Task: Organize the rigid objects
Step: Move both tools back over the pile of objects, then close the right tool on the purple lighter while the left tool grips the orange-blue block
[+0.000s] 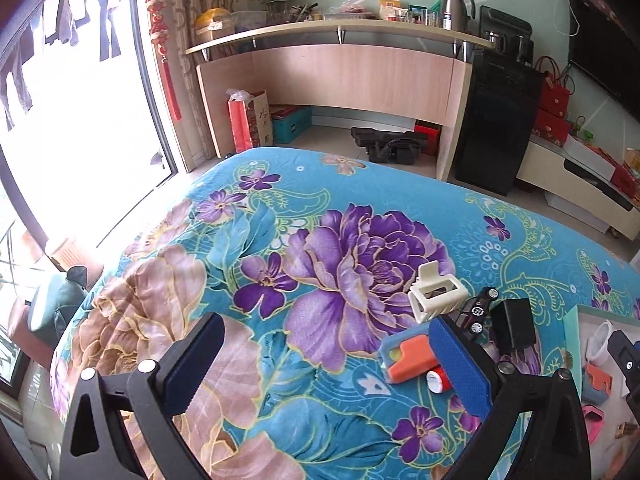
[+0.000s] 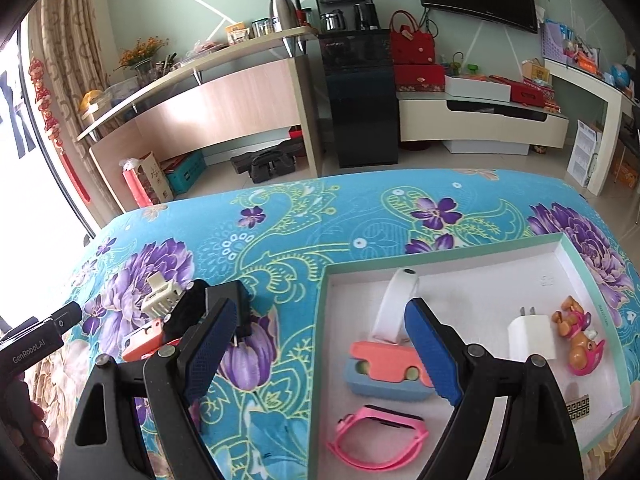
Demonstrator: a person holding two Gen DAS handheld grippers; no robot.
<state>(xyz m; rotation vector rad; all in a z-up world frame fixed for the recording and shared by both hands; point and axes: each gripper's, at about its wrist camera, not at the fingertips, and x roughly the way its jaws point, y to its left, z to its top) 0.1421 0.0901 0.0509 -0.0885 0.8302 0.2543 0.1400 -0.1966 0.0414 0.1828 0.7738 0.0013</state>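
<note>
On the floral blue blanket (image 1: pixel 304 216) lies a small heap: a cream hair claw (image 1: pixel 436 294), a black toy car (image 1: pixel 478 310), a black charger (image 1: pixel 516 326), an orange-and-blue block (image 1: pixel 408 358) and a red-capped cylinder (image 1: pixel 438 380). My left gripper (image 1: pixel 332 360) is open and empty, its right finger just in front of the heap. In the right wrist view a shallow white box (image 2: pixel 472 258) holds a white band (image 2: pixel 394 308), an orange-blue block (image 2: pixel 386 372), a pink wristband (image 2: pixel 376 436), a white charger (image 2: pixel 530 336) and a toy dog (image 2: pixel 578 340). My right gripper (image 2: pixel 320 350) is open and empty over the box's left edge.
The heap also shows in the right wrist view (image 2: pixel 160 300), left of the box. Beyond the bed's far edge stand a curved wooden desk (image 1: pixel 340 76), a black cabinet (image 1: pixel 496 120) and a low TV stand (image 2: pixel 480 120). A bright window (image 1: pixel 80 120) is at the left.
</note>
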